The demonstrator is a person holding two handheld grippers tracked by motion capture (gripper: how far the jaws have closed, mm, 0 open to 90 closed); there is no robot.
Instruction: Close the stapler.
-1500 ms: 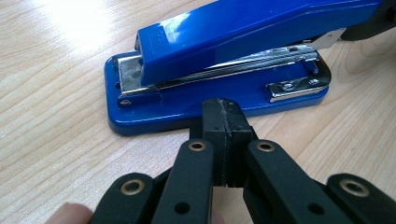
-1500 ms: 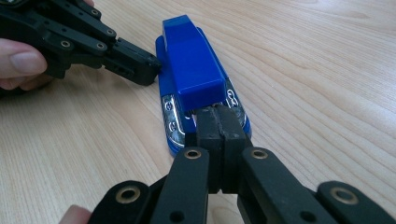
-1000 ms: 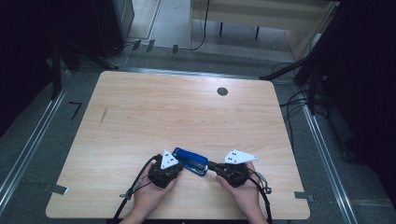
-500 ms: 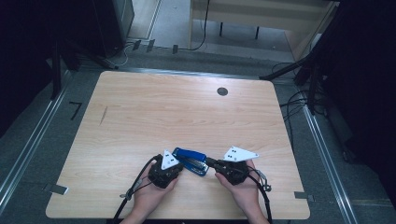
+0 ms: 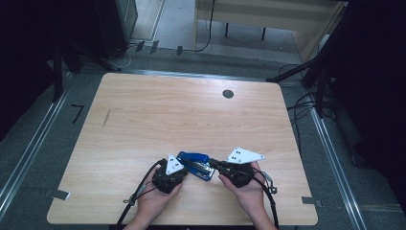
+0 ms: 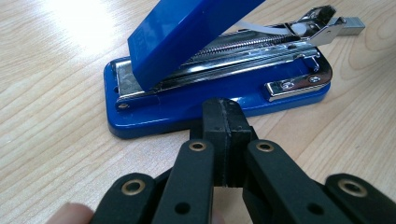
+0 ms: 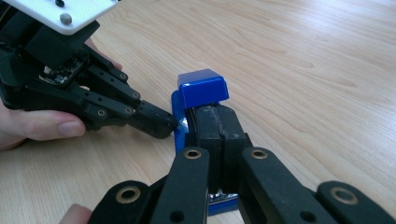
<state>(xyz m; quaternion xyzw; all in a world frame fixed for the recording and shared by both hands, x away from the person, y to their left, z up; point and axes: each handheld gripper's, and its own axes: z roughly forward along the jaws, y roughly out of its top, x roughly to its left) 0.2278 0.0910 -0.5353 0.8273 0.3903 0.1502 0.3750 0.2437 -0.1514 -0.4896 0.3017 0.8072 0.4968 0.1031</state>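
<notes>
A blue stapler [image 5: 195,164] lies near the table's front edge, between my two grippers, with its blue top [image 6: 187,42] swung up off the metal magazine [image 6: 252,46]. My left gripper [image 6: 226,112] is shut with nothing in it, and its tips touch the long side of the stapler's base [image 6: 154,119]. My right gripper [image 7: 217,119] is also shut, empty, and lies along the magazine under the raised top [image 7: 203,88]. In the right gripper view, the left gripper [image 7: 161,122] meets the stapler's side. From above, the left gripper [image 5: 186,168] and right gripper [image 5: 212,163] flank the stapler.
The wooden table [image 5: 191,115] has a small round cable hole [image 5: 228,94] at the back right. Both hands come in over the front edge. Cables and a desk frame stand on the floor beyond the far edge.
</notes>
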